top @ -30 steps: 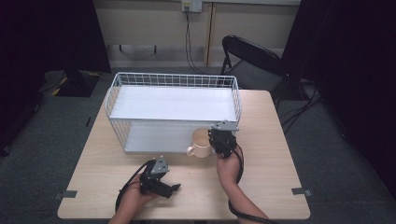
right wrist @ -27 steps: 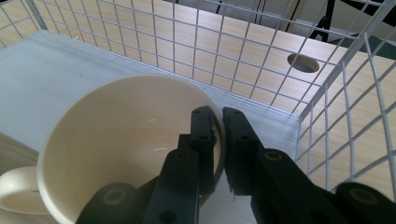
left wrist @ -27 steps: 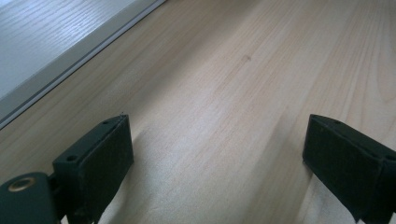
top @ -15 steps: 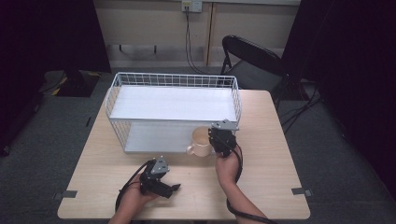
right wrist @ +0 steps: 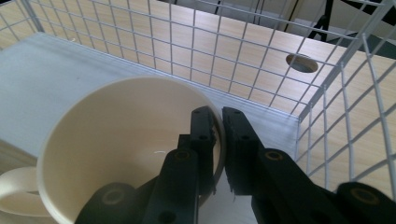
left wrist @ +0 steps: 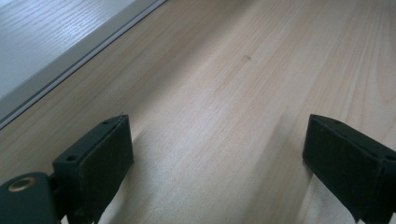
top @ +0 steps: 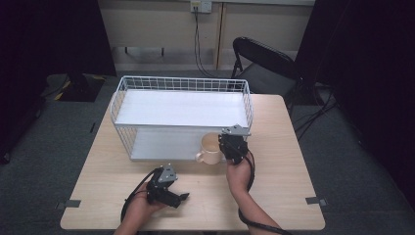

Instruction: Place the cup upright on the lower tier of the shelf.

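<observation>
At the near right corner of the wire basket (top: pixel 147 105), a cream mug (top: pixel 211 148) is sitting at the open front of its lower white shelf (right wrist: pixel 42 79), handle pointing left and toward you.

Item: mug. Judged rigid, glazed and probably ceramic, so moderately heavy, slick on the wall and liable to chip against the wire. Best hold: across the rim wall, as you are doing, or through the handle (right wrist: pixel 16 193).

Right tool (right wrist: pixel 218 135): you are pinching the mug's right rim, one jaw inside, one outside, nearly closed on the wall.

Left tool (left wrist: pixel 217 154): you are resting it low over the bare worktop (top: pixel 288 147), jaws spread wide, nothing between them.

View notes: the right gripper view is showing the jaw-on-rim contact, the empty mug interior and a round hole (right wrist: pixel 301 62) in the worktop beyond the mesh. The high view is showing both hands, basket placement and the chair (top: pixel 266 68) behind.
</observation>
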A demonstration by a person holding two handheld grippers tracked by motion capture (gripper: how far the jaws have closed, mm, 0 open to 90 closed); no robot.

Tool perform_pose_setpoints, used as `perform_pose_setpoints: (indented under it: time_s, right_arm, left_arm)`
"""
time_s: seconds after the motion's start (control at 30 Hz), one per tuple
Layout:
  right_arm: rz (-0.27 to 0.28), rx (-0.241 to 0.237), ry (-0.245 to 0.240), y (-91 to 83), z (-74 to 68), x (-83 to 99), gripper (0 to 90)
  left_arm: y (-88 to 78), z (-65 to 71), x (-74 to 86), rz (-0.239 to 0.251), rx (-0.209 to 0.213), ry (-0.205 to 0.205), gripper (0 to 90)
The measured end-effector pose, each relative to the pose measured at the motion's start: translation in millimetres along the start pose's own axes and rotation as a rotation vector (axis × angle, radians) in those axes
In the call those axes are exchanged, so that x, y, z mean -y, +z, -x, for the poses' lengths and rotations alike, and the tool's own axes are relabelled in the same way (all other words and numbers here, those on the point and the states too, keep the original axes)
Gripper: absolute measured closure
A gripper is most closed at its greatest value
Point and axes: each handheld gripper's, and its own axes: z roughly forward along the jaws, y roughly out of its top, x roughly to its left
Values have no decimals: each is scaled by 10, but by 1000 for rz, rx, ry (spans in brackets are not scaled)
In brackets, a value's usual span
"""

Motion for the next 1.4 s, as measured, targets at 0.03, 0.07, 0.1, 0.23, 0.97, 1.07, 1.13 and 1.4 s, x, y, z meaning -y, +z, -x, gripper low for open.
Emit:
perform_pose_setpoints:
  time_s: [0.03,0.07,0.1,0.23,0.97,1.07,1.13,1.4]
  right_arm:
    - [0,3,8,4,-1,0,829]
    - [1,5,8,8,1,0,829]
    - [3,7,10,12,0,1,829]
    - [2,4,17,25,5,-6,828]
    - [13,-92,65,-173,59,-51,483]
    - [15,-119,62,-240,48,-68,436]
    - [2,-146,69,-267,43,-78,378]
    - [-14,-179,47,-353,12,-22,260]
  left_arm:
    - [0,0,0,0,0,0,81]
    - [0,0,0,0,0,0,81]
    - [0,0,0,0,0,0,81]
    - [0,0,0,0,0,0,81]
    - [0,0,0,0,0,0,81]
    - [0,0,0,0,0,0,81]
    - [0,1,0,0,-1,-1,81]
    - [-2,9,1,1,-7,-4,84]
